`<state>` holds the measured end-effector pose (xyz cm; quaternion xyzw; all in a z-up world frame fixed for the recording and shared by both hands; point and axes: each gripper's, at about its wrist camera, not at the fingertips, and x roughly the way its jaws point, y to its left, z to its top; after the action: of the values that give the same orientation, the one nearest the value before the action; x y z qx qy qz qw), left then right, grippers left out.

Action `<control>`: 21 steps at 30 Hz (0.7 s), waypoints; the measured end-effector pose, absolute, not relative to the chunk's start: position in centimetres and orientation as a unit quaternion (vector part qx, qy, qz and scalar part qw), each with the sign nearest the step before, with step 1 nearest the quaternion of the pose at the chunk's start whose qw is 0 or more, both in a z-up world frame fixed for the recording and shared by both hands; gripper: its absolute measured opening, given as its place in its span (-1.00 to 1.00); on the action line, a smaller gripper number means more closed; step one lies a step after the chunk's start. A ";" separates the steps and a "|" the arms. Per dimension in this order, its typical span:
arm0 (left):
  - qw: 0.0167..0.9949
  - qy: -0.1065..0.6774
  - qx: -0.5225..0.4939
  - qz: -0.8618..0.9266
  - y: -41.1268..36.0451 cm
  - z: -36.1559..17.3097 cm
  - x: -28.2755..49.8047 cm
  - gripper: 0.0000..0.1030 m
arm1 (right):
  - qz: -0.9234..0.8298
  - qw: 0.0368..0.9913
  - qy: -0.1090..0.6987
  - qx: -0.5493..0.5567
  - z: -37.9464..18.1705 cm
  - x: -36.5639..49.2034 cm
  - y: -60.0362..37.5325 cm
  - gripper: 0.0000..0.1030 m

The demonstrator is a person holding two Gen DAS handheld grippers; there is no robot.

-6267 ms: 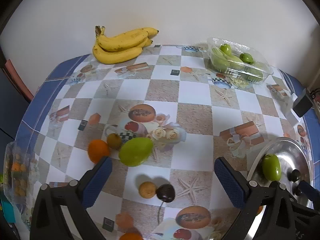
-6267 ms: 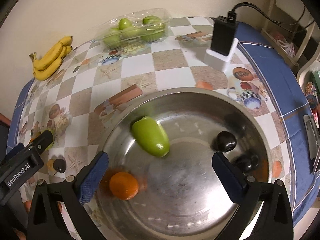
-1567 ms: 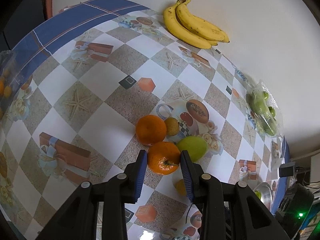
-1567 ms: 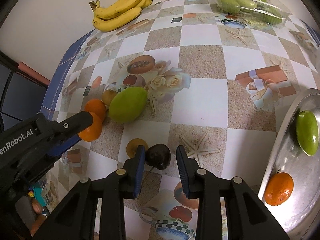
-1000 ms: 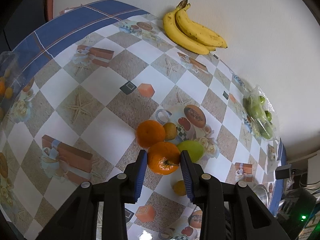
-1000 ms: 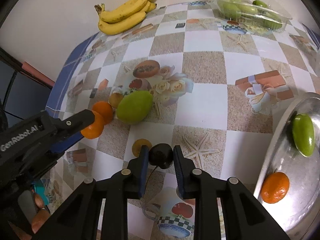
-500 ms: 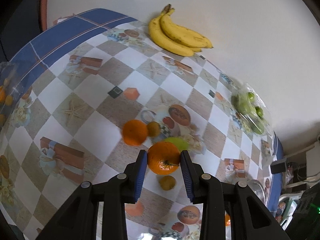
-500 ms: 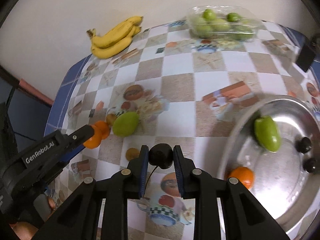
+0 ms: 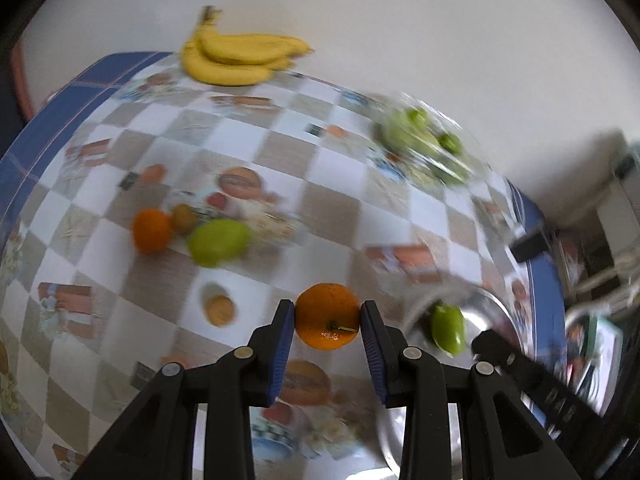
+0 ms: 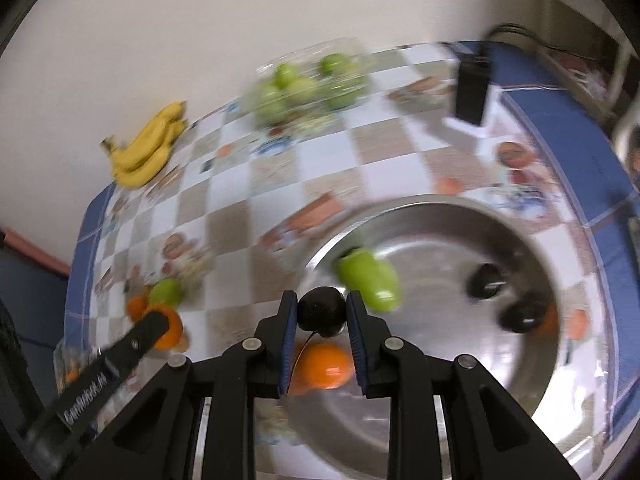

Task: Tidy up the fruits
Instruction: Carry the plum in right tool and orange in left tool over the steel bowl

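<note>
My left gripper [image 9: 328, 322] is shut on an orange [image 9: 327, 315] and holds it above the table, just left of the steel bowl [image 9: 492, 308]. My right gripper [image 10: 322, 314] is shut on a dark round fruit [image 10: 322, 312] with a thin stem, held over the near left rim of the steel bowl [image 10: 440, 208]. The bowl holds a green mango [image 10: 370, 284], an orange [image 10: 324, 366] and two dark fruits [image 10: 486, 280]. On the table lie another orange [image 9: 152, 230], a green mango [image 9: 218, 241] and two small brown fruits [image 9: 219, 309].
A banana bunch [image 9: 236, 56] lies at the table's far edge by the wall. A clear plastic tray of green fruits [image 10: 308, 84] stands at the back. A black device on a white base [image 10: 472, 92] stands right of it. Both views are motion-blurred.
Both grippers have swung right toward the steel bowl, each carrying its fruit. The bowl now fills much of the right wrist view.
</note>
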<state>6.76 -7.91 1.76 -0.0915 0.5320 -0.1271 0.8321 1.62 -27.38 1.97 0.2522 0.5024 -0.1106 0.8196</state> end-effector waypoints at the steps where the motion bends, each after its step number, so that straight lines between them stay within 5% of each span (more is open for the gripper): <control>1: 0.832 0.532 -0.080 -0.134 -8.8 1.7 6.3 -0.29 | -0.121 0.819 0.500 0.256 2.0 1.2 -28.2 -0.50; 21: 0.795 0.556 0.067 -0.232 -19.5 -0.8 0.0 -0.29 | -0.168 0.778 0.538 0.276 -1.5 -1.7 -33.9 -0.49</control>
<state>0.02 -19.52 -0.76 0.0671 0.5556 -0.2323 0.7955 -1.68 -33.86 -1.52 0.2759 0.5384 -0.1685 0.7782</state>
